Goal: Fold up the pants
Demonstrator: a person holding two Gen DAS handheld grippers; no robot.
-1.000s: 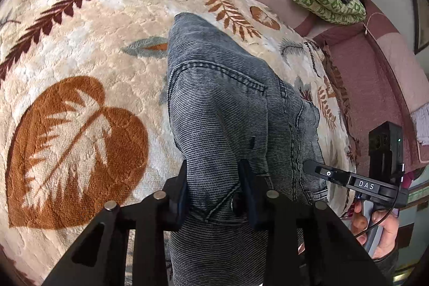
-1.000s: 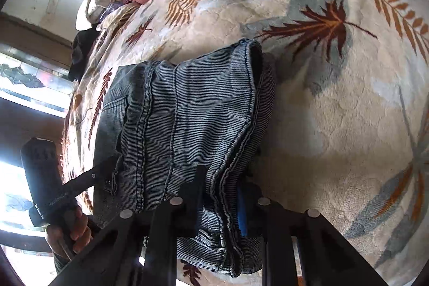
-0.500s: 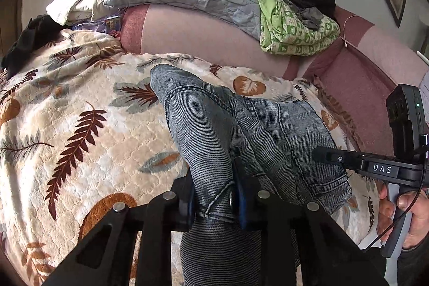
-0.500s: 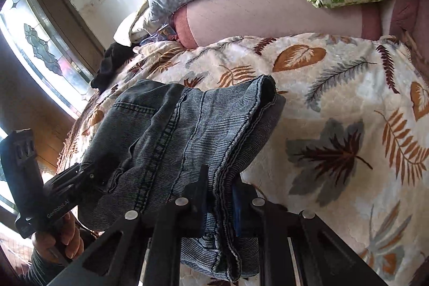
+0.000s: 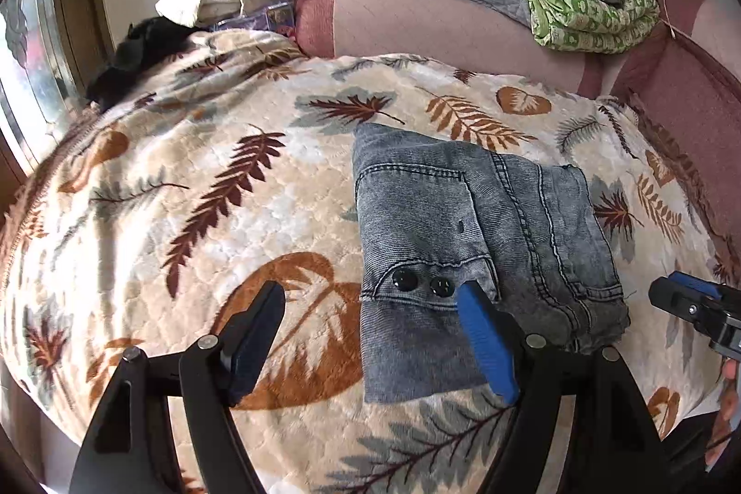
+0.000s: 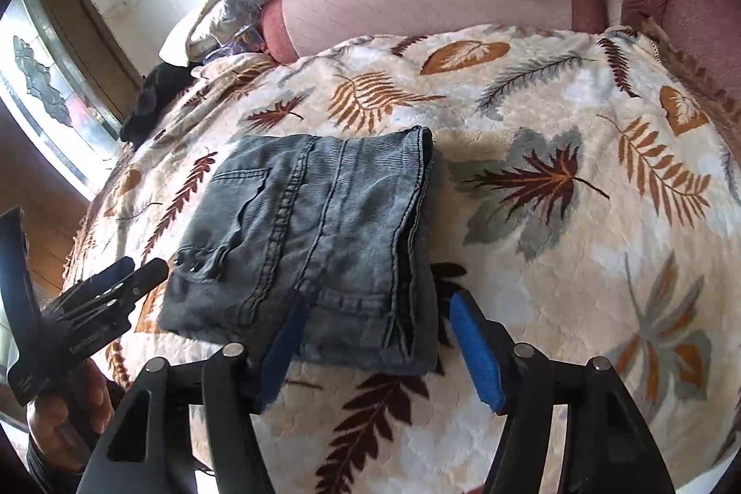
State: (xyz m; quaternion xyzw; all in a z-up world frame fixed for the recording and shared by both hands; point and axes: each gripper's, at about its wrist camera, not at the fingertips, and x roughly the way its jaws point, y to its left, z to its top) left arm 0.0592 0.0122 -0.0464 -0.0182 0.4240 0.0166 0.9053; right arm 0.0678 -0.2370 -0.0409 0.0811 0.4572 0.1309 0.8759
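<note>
Now folded grey denim pants (image 5: 472,244) lie flat on leaf-print blanket (image 5: 185,216), centre-right of left wrist view, centre-left of right wrist view. Left gripper (image 5: 370,341) fingers released, spreading apart, nothing gripped. Right gripper (image 6: 375,346) fingers likewise spreading, straddling pants' near edge without pinching. Green quilt (image 5: 588,12) upper right.
</note>
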